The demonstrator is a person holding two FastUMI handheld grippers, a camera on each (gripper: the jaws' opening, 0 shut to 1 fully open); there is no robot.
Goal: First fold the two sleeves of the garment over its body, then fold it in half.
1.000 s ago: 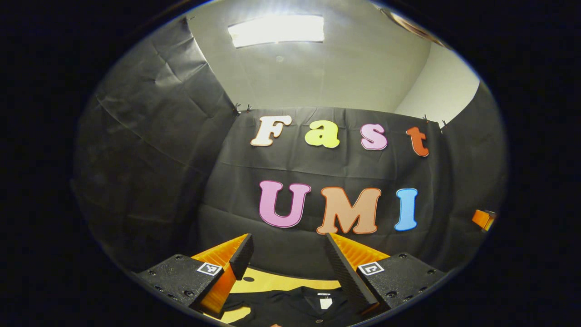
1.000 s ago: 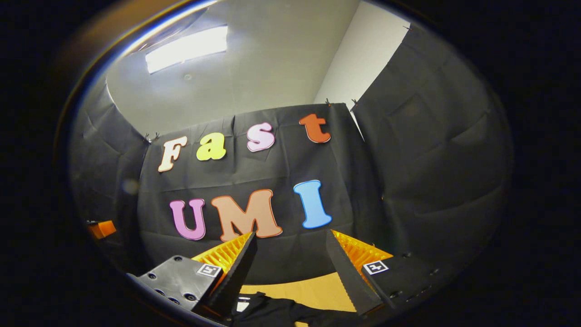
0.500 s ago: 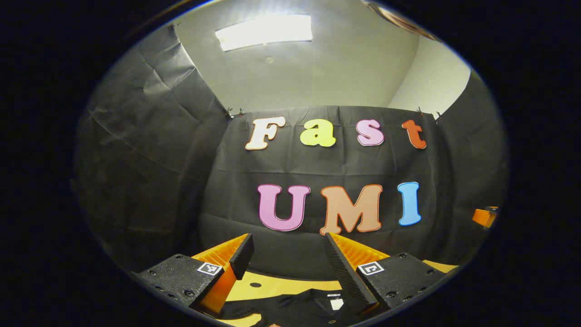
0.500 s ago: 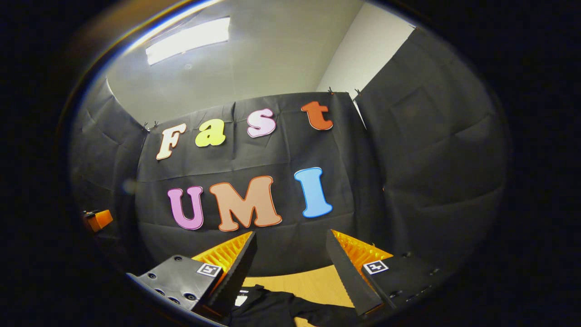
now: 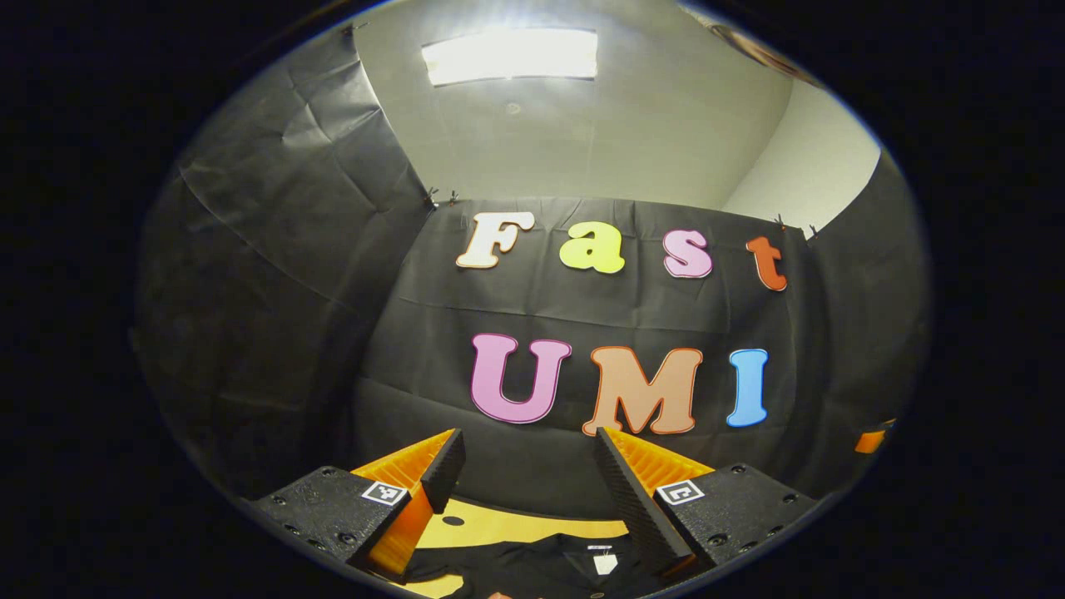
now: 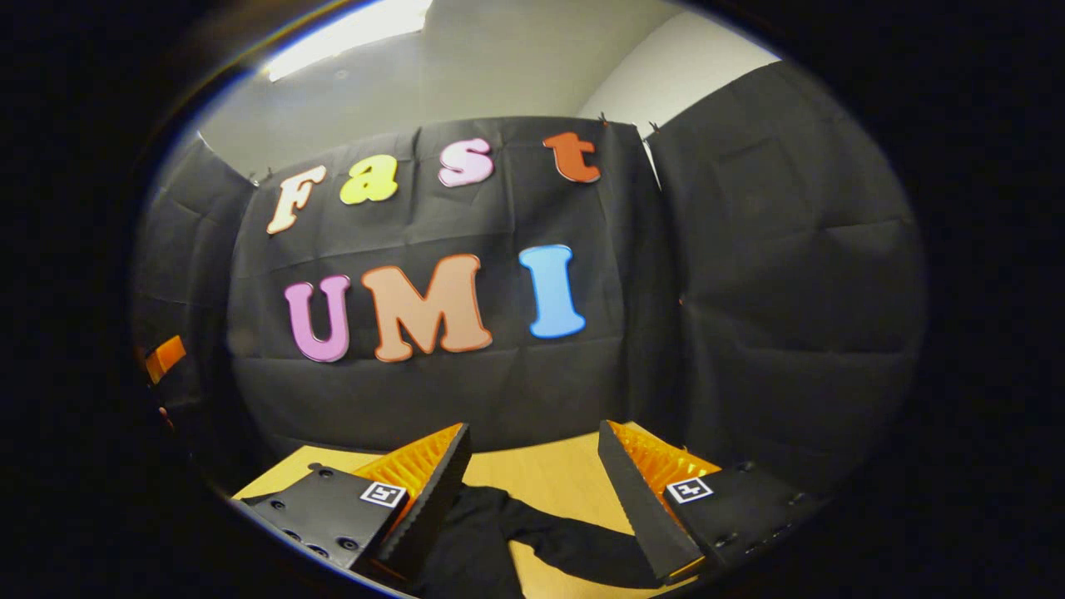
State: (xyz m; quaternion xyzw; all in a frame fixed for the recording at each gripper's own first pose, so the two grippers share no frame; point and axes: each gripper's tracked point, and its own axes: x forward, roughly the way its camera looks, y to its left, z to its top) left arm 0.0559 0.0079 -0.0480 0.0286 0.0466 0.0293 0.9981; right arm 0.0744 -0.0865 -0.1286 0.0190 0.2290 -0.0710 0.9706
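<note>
We hold the left gripper (image 5: 527, 482) and right gripper (image 6: 532, 478) wide apart and empty above the black garment (image 6: 499, 541), flat on the table (image 6: 549, 474). Beyond the right gripper 1 sleeve (image 6: 574, 545) lies spread outward, so we judge all 3 folds remain.

A staged recording booth, not a home. Black cloth (image 5: 274, 274) hung as walls on three sides, creased, clipped at the upper corners. Above the cloth, a plain pale ceiling (image 5: 599, 141) with one bright panel light (image 5: 509, 55) at the top of the frame. Down at the bottom, a light wooden table (image 6: 549, 478) butted against the cloth, with a dark garment (image 6: 499, 532) spread flat.
</note>
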